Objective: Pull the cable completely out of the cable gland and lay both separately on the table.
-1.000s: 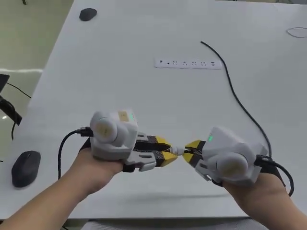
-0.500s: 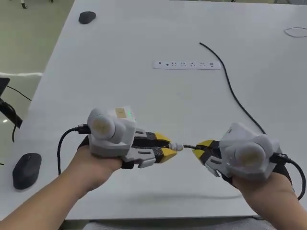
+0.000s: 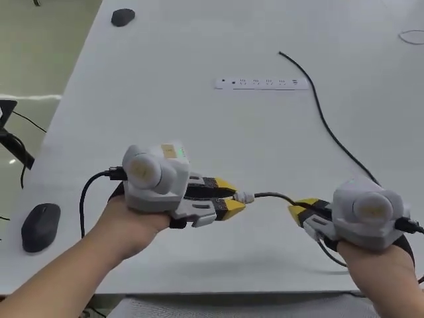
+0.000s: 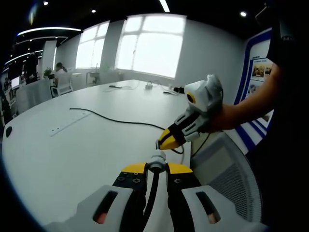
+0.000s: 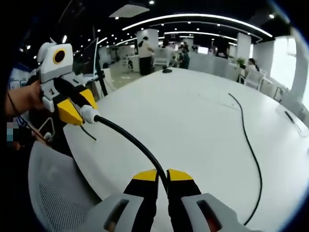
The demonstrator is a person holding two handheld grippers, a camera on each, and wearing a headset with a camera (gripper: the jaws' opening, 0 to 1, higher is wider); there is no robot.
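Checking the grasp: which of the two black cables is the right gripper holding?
The short cable running from the cable gland in the left gripper to the right gripper; the long cable lies loose on the table, untouched.

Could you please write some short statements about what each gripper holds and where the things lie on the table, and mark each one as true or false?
1. The left gripper is shut on the cable gland. True.
2. The cable lies flat on the table, free of the gland. False: it runs from the gland to the right gripper, above the table.
3. The right gripper is shut on the black cable. True.
4. The power strip lies between the two grippers. False: it lies farther off on the table, beyond them.
5. A dark mouse lies near the table's left edge. True.
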